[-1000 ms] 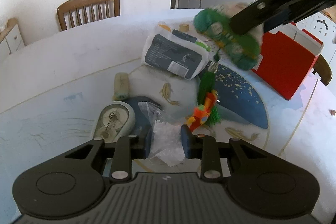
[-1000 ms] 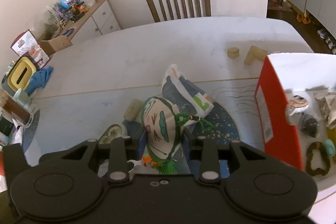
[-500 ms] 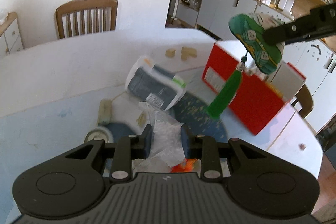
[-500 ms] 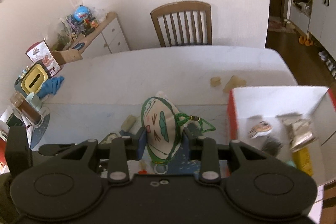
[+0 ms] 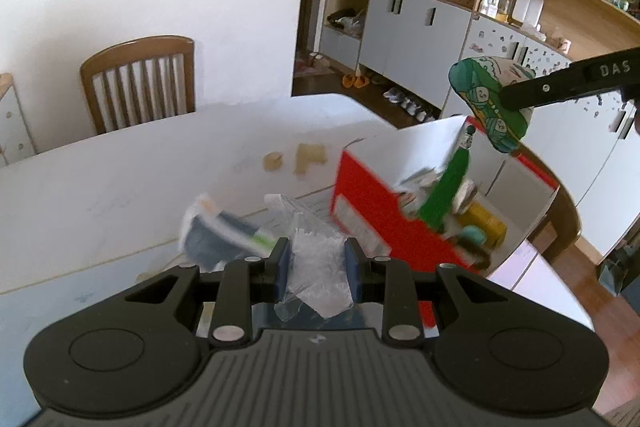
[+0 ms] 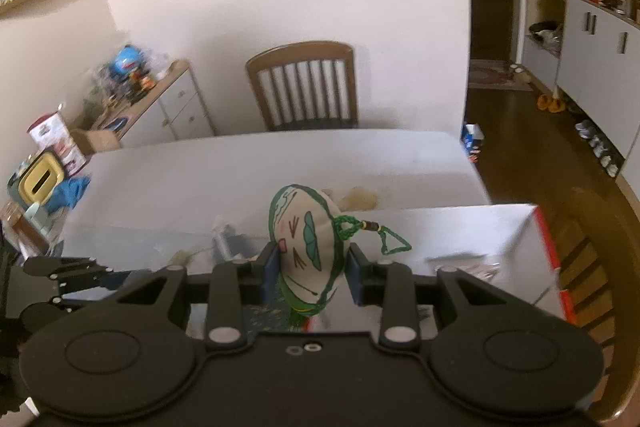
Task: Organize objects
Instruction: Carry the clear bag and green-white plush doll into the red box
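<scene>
A: Right claw (image 6: 310, 269) is gripping the embroidered sachet (image 6: 306, 231), hanging above the red box (image 5: 372, 211).

B: Left claw (image 5: 316, 263) is pinching a clear plastic bag (image 5: 318, 267) above the tabletop (image 5: 120, 187). Lower the tassel (image 5: 446, 191) inside before releasing.

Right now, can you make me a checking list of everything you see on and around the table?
Surface: white table, blue-patterned mat at the near edge.
Job's things: red box, open, already holding items; embroidered sachet with green tassel held above the box; clear plastic bag.
Clutter: blue-white packet, two tan blocks.
Grippers: left gripper shut on the bag; right gripper shut on the sachet.
Cables: nothing seen.
Surroundings: wooden chair, grey cabinets, low dresser.
</scene>
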A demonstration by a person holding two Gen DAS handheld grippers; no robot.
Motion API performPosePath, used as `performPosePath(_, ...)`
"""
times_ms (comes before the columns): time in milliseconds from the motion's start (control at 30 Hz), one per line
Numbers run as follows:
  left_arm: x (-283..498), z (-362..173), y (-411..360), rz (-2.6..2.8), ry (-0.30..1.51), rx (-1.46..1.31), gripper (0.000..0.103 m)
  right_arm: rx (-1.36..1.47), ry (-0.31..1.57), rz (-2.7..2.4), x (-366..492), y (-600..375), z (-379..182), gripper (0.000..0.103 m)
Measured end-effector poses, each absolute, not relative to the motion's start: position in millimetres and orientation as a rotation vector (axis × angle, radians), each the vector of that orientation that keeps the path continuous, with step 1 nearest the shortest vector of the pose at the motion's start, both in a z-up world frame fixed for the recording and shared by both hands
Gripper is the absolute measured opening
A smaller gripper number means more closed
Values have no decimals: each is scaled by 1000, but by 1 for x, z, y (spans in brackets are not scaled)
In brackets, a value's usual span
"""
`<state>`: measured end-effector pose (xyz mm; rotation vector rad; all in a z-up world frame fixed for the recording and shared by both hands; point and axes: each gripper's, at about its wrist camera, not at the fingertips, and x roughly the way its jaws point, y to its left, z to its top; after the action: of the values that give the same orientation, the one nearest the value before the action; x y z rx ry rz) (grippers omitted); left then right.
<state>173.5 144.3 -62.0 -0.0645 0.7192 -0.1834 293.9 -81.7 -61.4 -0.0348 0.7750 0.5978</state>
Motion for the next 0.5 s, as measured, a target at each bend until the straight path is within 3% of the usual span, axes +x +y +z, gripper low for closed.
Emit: performPosePath(500,250,-67,35,-254,768,-37,28,-21,787,491,335,-177,-92,33)
